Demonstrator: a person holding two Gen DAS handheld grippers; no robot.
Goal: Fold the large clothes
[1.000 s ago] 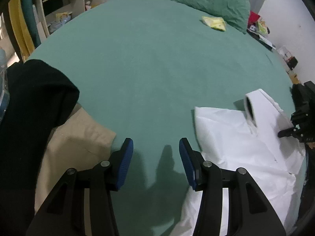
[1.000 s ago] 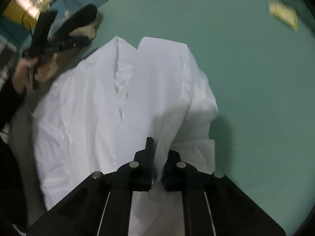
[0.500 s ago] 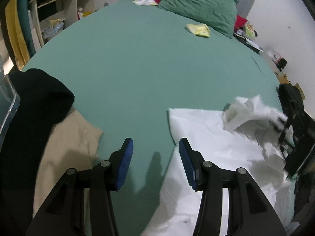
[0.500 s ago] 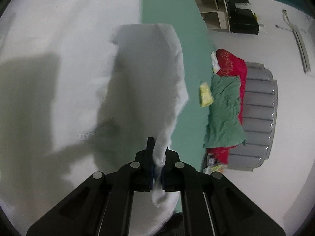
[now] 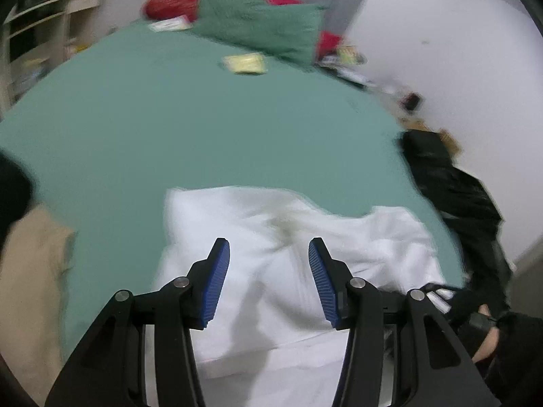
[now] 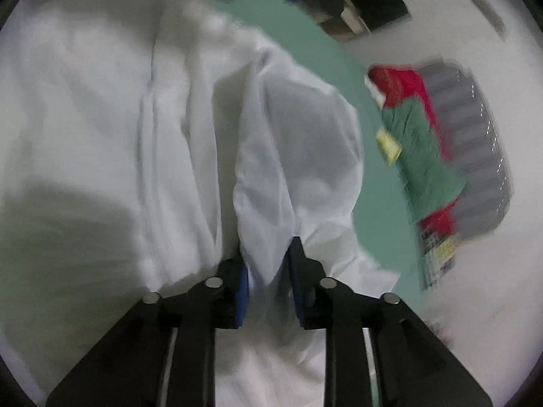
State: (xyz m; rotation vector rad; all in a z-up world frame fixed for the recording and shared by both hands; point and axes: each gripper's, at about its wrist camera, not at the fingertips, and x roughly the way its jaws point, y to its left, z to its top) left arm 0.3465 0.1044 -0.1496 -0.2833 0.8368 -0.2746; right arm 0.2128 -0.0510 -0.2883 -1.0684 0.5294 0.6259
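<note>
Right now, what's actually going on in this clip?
A person with a handheld gripper in each hand is folding a white garment on a bed with a green sheet. The right gripper has a fold of the white cloth between its fingers, the jaws a little apart. The left gripper is open above the garment, gripping nothing. A beige garment lies to the left, untouched. Both views are motion-blurred.
</note>
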